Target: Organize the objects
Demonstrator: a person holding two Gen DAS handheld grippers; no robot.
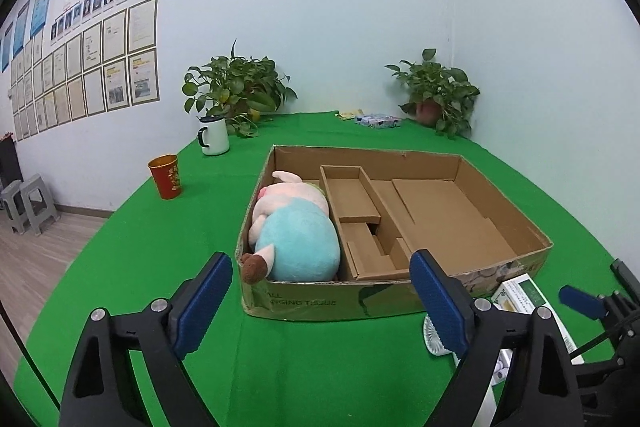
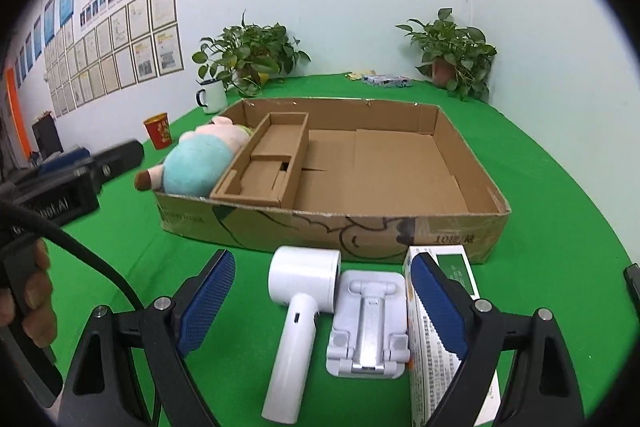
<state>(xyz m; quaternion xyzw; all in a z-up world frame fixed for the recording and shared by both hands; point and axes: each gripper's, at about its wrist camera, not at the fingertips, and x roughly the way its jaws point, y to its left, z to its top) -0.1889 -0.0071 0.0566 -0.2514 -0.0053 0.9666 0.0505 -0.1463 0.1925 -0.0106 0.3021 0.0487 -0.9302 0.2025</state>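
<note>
While wide apart, both hand-held grippers (image 1: 322,301) (image 2: 324,303) empty above green cloth (image 1: 160,247).

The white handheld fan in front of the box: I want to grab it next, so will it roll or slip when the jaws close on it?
The white handheld fan lies flat on the green cloth. Its round handle could probably roll a little, though the wide head should limit that. The smooth plastic looks somewhat slippery. It probably is stiff and light.
</note>
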